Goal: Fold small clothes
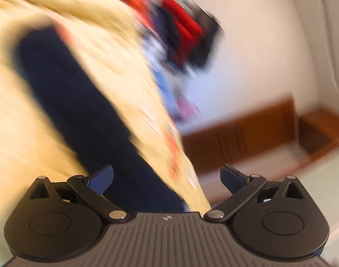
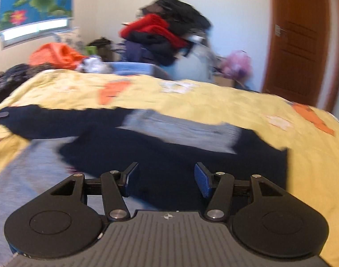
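Observation:
A dark navy garment (image 2: 102,120) lies spread on the yellow bedspread (image 2: 214,102), with a pale grey-blue panel (image 2: 180,131) across its middle. My right gripper (image 2: 167,179) hovers low over its near part, its jaws apart with nothing pinched between the blue pads (image 2: 202,180). The left wrist view is heavily blurred. There the navy garment (image 1: 69,100) runs as a dark diagonal band over the yellow bedspread (image 1: 102,55). My left gripper (image 1: 167,178) stands wide open, and nothing sits between its fingers.
A tall pile of red and dark clothes (image 2: 165,35) stands beyond the bed's far edge, with an orange bundle (image 2: 56,55) to its left. A grey-blue cloth (image 2: 25,178) lies at the near left. A brown door (image 2: 298,44) is at the right.

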Tool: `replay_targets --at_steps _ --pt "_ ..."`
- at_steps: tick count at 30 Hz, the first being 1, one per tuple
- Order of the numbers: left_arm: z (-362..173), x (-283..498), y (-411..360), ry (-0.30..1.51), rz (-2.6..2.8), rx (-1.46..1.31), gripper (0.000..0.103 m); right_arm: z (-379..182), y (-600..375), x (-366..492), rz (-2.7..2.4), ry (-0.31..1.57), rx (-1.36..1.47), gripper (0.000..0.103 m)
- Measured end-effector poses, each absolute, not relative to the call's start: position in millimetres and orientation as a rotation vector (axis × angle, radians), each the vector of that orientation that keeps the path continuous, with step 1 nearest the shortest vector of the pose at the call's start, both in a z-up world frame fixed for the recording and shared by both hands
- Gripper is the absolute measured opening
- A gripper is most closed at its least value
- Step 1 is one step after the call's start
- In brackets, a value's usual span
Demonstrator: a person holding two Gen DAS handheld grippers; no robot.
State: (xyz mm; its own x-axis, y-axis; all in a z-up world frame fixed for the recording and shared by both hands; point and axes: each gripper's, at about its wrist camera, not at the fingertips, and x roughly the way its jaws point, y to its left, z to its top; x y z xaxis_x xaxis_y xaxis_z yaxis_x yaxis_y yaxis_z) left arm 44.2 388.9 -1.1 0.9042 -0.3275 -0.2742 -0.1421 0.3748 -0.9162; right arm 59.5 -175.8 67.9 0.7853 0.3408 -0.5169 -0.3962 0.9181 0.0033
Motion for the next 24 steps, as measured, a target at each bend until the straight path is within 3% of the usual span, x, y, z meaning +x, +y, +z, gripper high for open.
replay_targets --at_steps 2,4,5,12,17,24 --pt "-11 23 433 0.374 -0.063 -1.255 0.103 71 -146 55 0.442 0.534 -0.126 0.062" --pt "-20 11 466 0.326 -0.027 -1.314 0.103 76 -117 51 0.477 0.532 -0.133 0.079" --pt "-26 11 478 0.317 -0.020 -1.347 0.103 78 -104 48 0.491 0.528 -0.132 0.081" --pt "-35 34 501 0.309 -0.045 -1.377 0.103 89 -43 35 0.576 0.521 -0.148 0.080" --pt "-16 50 500 0.518 0.089 -1.354 0.103 89 1 50 0.611 0.542 -0.162 0.084" --pt "1 79 491 0.735 0.160 -1.083 0.103 100 66 57 0.702 0.510 -0.150 0.084"
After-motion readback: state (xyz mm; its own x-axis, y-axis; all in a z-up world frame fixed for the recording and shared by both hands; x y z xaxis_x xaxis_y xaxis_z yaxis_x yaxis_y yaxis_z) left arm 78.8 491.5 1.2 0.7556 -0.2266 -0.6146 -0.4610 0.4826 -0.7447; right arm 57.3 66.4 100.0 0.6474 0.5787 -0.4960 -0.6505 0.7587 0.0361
